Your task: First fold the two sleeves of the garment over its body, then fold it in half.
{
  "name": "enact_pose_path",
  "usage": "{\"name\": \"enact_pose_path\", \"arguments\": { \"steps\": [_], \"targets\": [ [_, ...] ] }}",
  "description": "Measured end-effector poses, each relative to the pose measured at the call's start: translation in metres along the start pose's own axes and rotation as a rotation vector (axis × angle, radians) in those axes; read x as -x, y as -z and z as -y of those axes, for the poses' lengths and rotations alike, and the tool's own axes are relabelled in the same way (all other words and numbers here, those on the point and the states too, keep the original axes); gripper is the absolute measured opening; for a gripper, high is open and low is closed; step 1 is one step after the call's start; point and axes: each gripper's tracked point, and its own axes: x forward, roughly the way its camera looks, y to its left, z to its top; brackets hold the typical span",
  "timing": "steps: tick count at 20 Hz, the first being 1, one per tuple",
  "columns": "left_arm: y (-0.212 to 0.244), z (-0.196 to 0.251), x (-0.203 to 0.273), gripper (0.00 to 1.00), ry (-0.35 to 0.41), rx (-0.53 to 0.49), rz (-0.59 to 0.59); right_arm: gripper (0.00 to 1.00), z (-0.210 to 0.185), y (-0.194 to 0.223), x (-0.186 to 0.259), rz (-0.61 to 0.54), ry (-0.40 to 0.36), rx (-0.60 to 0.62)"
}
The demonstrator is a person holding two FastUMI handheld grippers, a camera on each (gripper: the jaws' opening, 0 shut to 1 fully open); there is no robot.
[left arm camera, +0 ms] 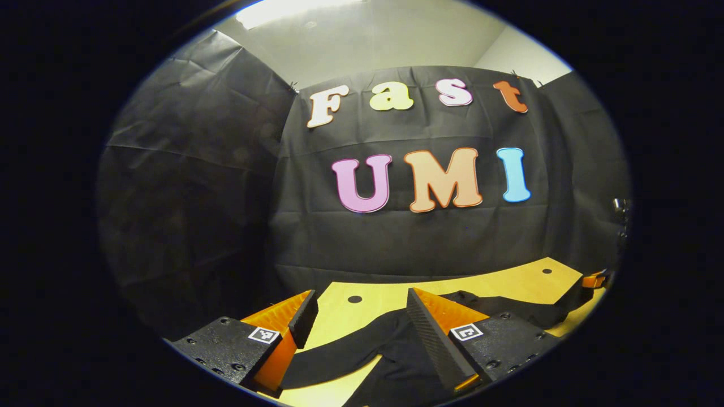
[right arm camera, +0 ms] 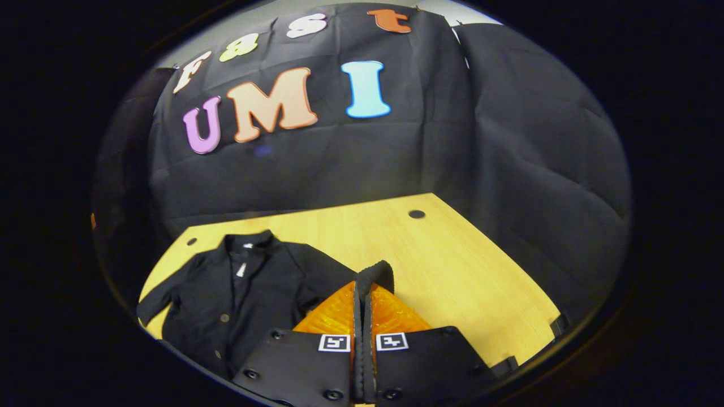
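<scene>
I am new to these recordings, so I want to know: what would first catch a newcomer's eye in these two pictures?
First, the black button-up jacket lying spread on the light wooden table, at the lower left of the right gripper view. Next, the right gripper low in the middle of that view, its jaws closed together with nothing between them. In the left gripper view, the left gripper has its jaws wide apart above the jacket's dark cloth.
</scene>
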Motion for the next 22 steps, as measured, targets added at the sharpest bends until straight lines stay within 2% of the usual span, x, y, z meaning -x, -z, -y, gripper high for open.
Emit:
{"name": "enact_pose_path", "arguments": {
  "steps": [4,6,12,13,18,22],
  "targets": [
    [0.008,-0.042,0.007,0.97,-0.057,0.008,-0.015,0.02,-0.069,-0.03,0.005,0.079,-0.098,0.046],
    [0.011,-0.061,0.012,0.94,-0.082,0.013,-0.021,0.02,-0.105,-0.041,0.009,0.115,-0.142,0.089],
    [0.027,-0.122,0.02,0.94,-0.158,0.01,-0.048,0.02,-0.199,-0.036,0.005,0.12,-0.253,0.182],
    [0.029,-0.132,0.021,0.97,-0.172,0.012,-0.054,0.02,-0.212,-0.034,0.005,0.12,-0.266,0.199],
    [0.049,-0.171,0.028,0.97,-0.226,0.025,-0.085,0.02,-0.27,-0.026,-0.003,0.103,-0.32,0.247],
    [0.06,-0.19,0.026,0.98,-0.232,0.021,-0.102,0.05,-0.313,-0.008,-0.016,0.061,-0.347,0.273]
  ]
}}
